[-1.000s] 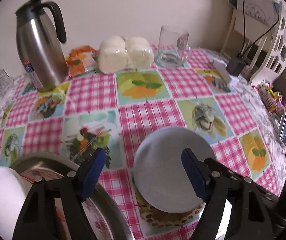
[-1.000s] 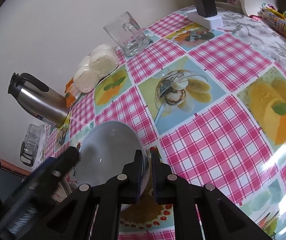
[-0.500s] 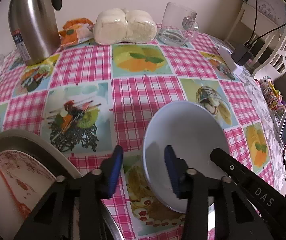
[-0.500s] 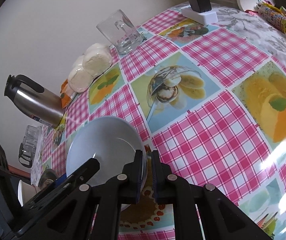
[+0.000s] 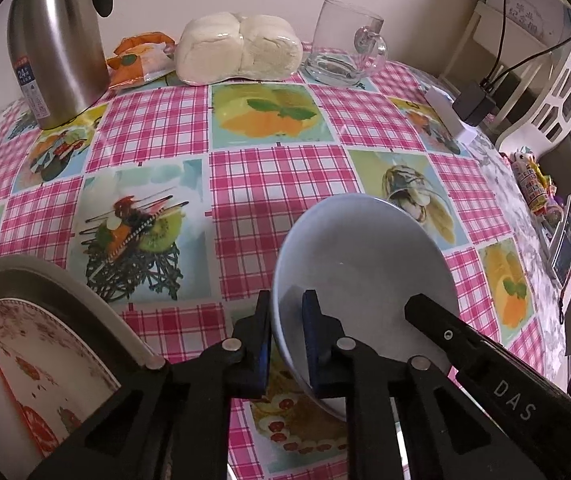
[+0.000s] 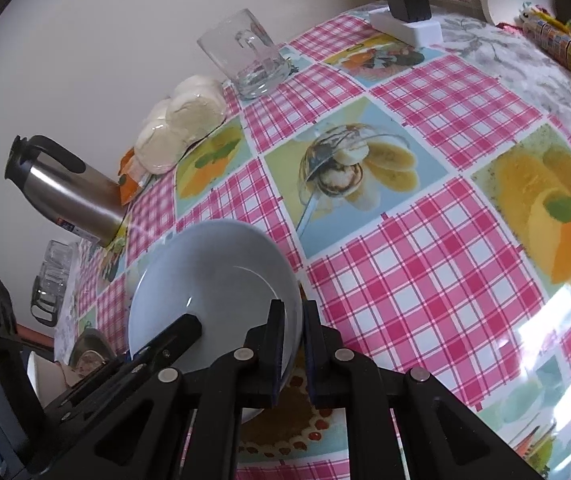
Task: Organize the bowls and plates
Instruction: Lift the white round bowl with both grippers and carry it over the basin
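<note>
A pale blue bowl (image 5: pixel 365 264) is held above the checked tablecloth, tilted, gripped from both sides. My left gripper (image 5: pixel 286 304) is shut on its left rim, one finger inside and one outside. My right gripper (image 6: pixel 293 312) is shut on the opposite rim; the bowl also shows in the right wrist view (image 6: pixel 213 280). The right gripper's arm crosses the bowl in the left wrist view (image 5: pixel 445 336). A metal basin (image 5: pixel 65 292) at the lower left holds a floral plate (image 5: pixel 37 356) and other white dishes.
At the back stand a steel thermos (image 5: pixel 57 52), an orange snack packet (image 5: pixel 137 60), wrapped buns (image 5: pixel 237 54) and a glass mug (image 5: pixel 345 40). A power strip with a charger (image 5: pixel 457 116) lies at the right, near the table edge with candy and a phone (image 5: pixel 565 240).
My left gripper, open on both sides of the bowl a second ago, has closed on the bowl's left rim. The right gripper kept its grip. The bowl has tilted to face more upward.
</note>
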Demonstrator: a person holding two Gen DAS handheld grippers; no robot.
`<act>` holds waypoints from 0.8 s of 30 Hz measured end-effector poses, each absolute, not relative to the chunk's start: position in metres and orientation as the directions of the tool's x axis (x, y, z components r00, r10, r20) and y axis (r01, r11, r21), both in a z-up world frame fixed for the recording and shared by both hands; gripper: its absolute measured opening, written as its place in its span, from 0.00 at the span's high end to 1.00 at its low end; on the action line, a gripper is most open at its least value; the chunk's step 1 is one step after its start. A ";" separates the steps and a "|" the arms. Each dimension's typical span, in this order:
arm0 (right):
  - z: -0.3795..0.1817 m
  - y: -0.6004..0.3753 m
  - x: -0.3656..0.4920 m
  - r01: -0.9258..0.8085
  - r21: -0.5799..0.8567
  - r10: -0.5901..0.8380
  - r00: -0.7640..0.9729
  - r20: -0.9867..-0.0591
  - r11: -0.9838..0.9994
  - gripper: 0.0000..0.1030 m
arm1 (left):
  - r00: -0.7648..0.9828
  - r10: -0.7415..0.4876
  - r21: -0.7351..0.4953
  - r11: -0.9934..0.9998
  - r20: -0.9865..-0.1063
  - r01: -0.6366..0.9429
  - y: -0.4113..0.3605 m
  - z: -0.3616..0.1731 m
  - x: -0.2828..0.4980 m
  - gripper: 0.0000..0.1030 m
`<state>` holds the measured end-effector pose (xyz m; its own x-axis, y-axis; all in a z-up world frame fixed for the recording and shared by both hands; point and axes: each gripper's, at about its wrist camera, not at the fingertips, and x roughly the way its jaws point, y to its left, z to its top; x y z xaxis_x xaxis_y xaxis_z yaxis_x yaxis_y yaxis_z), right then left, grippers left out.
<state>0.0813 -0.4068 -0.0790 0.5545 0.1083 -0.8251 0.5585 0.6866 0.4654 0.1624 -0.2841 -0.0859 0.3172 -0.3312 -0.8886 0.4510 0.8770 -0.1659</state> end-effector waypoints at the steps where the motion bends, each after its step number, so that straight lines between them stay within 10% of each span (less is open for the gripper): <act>1: -0.078 -0.406 0.081 0.561 0.462 0.105 0.553 -0.827 0.687 0.90 | 0.318 -0.332 -0.166 0.877 -0.888 0.451 -0.284 -0.085 0.162 0.85; 24: 0.033 -0.370 0.070 0.458 0.448 0.011 0.689 -0.724 0.768 0.88 | 0.499 -0.388 -0.146 0.878 -0.775 0.456 -0.239 0.027 0.138 0.85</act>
<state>0.0695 -0.3696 0.0328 0.6894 0.0106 -0.7243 0.4584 0.7679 0.4475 0.1377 -0.2389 0.0268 0.4991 -0.3880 -0.7749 0.4557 0.8781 -0.1461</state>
